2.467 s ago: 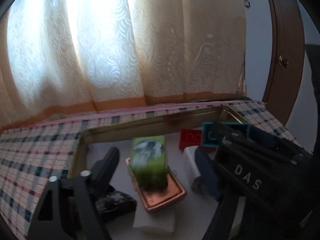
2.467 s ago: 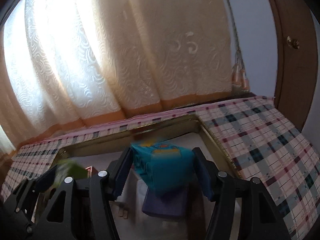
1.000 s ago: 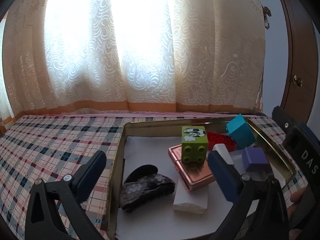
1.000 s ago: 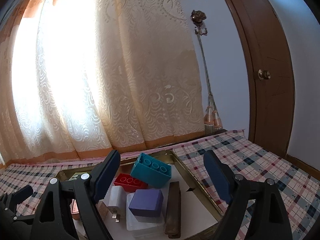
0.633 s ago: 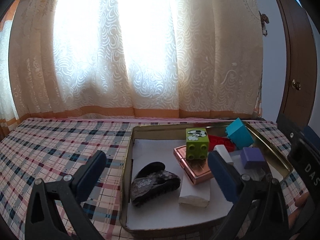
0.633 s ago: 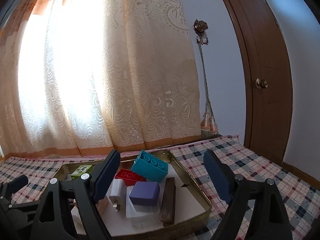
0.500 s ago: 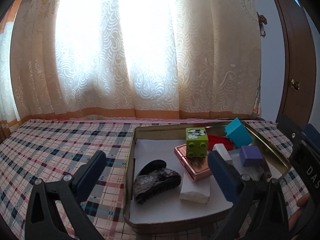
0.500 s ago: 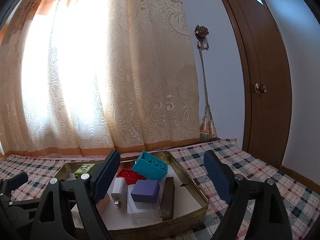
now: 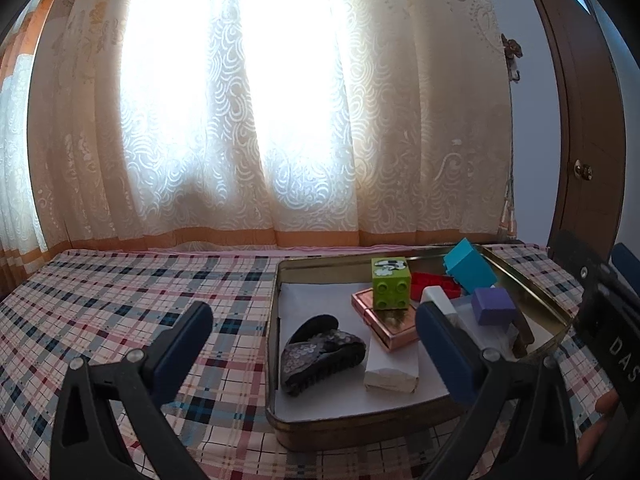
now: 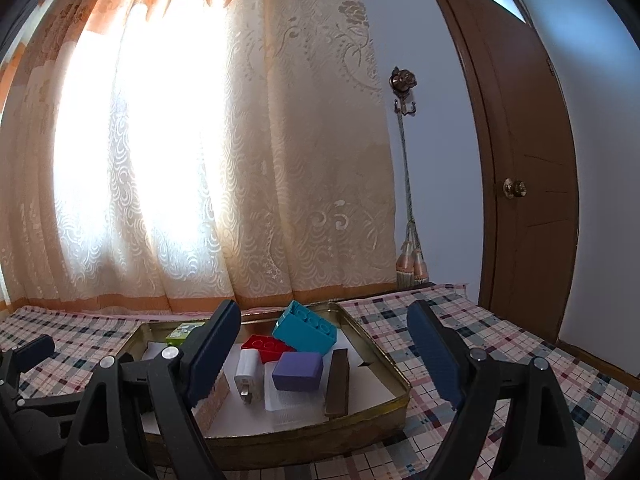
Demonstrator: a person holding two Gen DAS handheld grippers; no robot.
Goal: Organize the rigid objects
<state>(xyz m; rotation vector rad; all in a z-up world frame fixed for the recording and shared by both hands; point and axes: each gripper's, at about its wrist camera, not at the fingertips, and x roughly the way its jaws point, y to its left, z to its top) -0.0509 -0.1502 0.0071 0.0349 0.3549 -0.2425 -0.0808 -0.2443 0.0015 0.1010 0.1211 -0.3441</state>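
Both tongs (image 9: 310, 338) (image 10: 324, 348) have backed off, spread and empty, tray (image 10: 376, 400) ahead.

The right hand-held gripper (image 10: 328, 346) is hanging wide and empty before the tray (image 10: 372, 338), where a teal brick (image 10: 306, 332) is leaning on a red brick (image 10: 266, 347) near the far rim.

A tray (image 9: 276, 332) sits on the counter (image 9: 120, 304) before the curtain (image 9: 280, 120). In it, my view from the left shows a hair clip (image 9: 320, 354) at the left, a small block (image 9: 391, 284) on a flat case (image 9: 390, 328) behind it, and stacked bricks (image 9: 470, 266) at the right.
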